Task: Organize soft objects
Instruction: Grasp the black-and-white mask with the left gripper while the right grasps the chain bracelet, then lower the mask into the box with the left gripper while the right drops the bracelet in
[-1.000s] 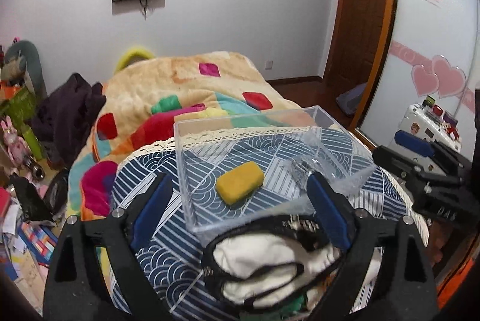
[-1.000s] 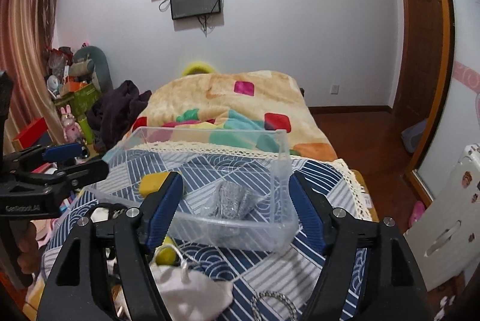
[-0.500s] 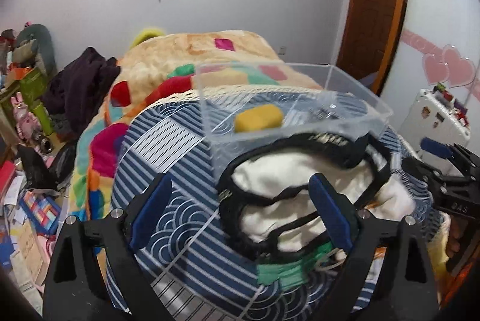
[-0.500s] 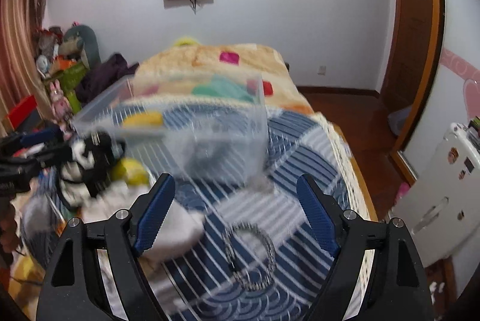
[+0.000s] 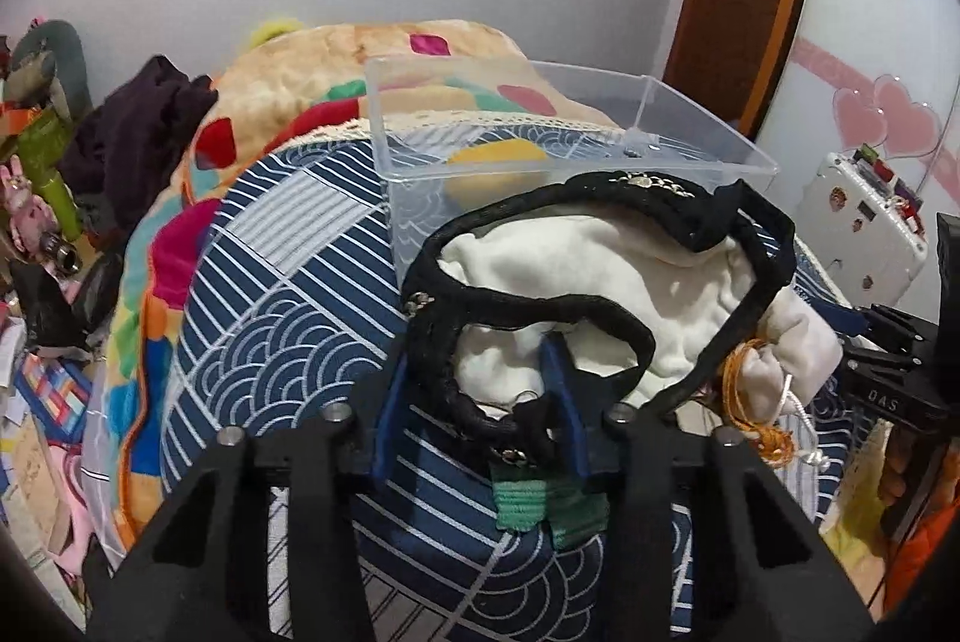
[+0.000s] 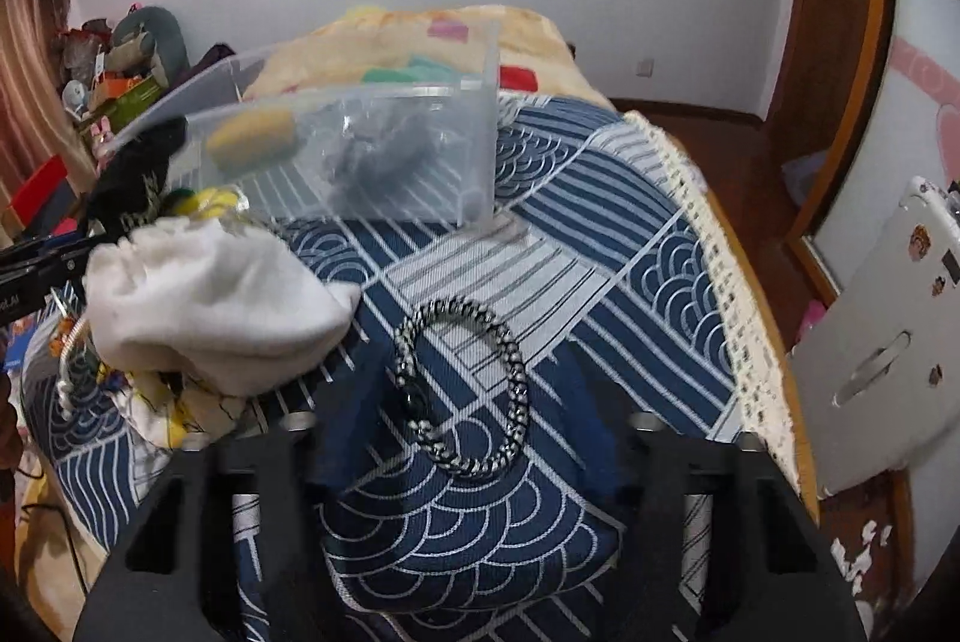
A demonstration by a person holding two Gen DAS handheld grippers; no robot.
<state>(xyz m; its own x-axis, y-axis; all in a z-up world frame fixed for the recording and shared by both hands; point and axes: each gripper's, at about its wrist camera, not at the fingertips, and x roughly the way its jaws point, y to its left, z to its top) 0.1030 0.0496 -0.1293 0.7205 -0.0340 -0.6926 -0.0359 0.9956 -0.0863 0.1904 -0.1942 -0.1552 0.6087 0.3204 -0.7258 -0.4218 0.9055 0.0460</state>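
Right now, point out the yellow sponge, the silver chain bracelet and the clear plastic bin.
yellow sponge [image 6: 252, 141]: right wrist view, its middle.
silver chain bracelet [image 6: 517, 372]: right wrist view, its right arc.
clear plastic bin [image 5: 708, 126]: left wrist view, its right wall.

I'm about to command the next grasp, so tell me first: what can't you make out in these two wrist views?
- Left wrist view: whether the left gripper grips the black braided strap; strap and white fleece cloth cover the fingertips.
- Right wrist view: the right gripper fingers are motion-blurred around the silver braided bracelet.
- Right wrist view: grey bundle in the clear plastic bin, blurred.
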